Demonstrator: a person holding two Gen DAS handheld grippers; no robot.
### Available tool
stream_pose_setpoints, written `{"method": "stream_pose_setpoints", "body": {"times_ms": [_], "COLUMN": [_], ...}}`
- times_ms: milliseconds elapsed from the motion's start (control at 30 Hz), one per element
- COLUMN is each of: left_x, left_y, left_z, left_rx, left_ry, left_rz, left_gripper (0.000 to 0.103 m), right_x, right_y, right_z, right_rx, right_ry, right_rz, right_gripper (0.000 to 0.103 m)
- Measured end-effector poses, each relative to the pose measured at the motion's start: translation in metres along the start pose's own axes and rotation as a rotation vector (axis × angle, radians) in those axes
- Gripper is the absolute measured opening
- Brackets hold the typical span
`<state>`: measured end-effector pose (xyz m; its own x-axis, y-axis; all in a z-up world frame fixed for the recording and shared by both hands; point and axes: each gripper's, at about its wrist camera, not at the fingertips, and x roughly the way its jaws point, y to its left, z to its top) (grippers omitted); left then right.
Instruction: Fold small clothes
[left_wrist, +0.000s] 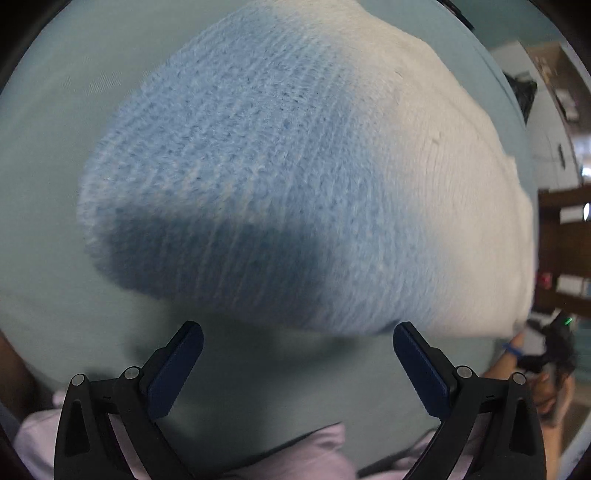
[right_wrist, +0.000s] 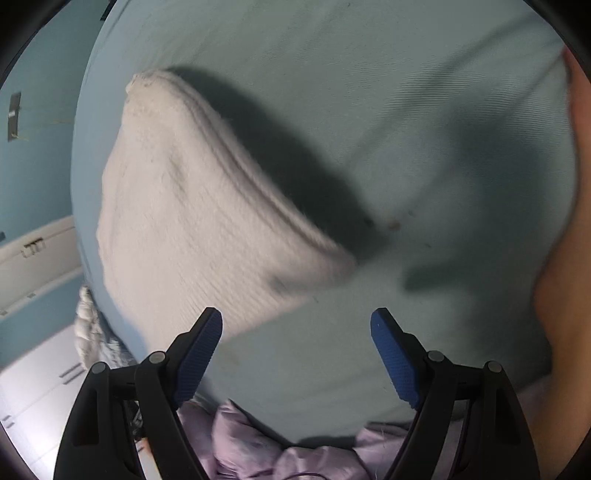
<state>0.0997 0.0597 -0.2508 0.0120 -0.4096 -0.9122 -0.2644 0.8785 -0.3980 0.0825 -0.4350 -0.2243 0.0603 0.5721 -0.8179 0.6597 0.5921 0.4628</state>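
The knitted garment (left_wrist: 295, 177) lies flat on the pale worktop (right_wrist: 406, 110) just ahead of both my wide, empty tongs, its blue end nearest my left tongs (left_wrist: 297, 354), its white end up-left of my right tongs (right_wrist: 295, 343).

Soft light, hard shadows, motion blur

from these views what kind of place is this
Probably an indoor room used for folding clothes: a knitted blue-and-white garment lies on a table under a pale blue cloth, with lilac fabric at its edge and pale drawer-like units beyond.
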Motion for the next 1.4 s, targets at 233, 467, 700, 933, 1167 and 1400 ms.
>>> {"method": "stream_pose_setpoints", "body": {"times_ms": [233, 467, 700, 933, 1167, 1400], "left_x": [0.016, 0.005, -0.03, -0.077, -0.106, -0.105], "left_y": [0.015, 0.024, 0.024, 0.003, 0.004, 0.028], "left_z": [0.019, 0.02, 0.01, 0.002, -0.051, -0.085], "left_rx": [-0.196, -0.289, -0.279, -0.194, -0.123, -0.225], "left_ry": [0.026, -0.059, -0.144, -0.207, -0.113, -0.004], "left_rz": [-0.164, -0.153, -0.195, -0.212, -0.153, -0.205], "left_gripper": [0.1, 0.059, 0.025, 0.023, 0.022, 0.022], "right_x": [0.033, 0.045, 0.004, -0.051, -0.108, -0.099], "right_y": [0.0, 0.002, 0.032, 0.054, 0.032, 0.003], "right_z": [0.007, 0.013, -0.02, -0.042, -0.079, -0.103], "right_rx": [0.032, 0.002, -0.134, -0.269, -0.235, -0.183], "right_ry": [0.029, -0.004, -0.169, -0.386, -0.392, -0.238], "right_rz": [0.08, 0.034, -0.042, 0.075, 0.236, 0.156], "right_gripper": [0.08, 0.07, 0.022, 0.012, 0.008, 0.008]}}
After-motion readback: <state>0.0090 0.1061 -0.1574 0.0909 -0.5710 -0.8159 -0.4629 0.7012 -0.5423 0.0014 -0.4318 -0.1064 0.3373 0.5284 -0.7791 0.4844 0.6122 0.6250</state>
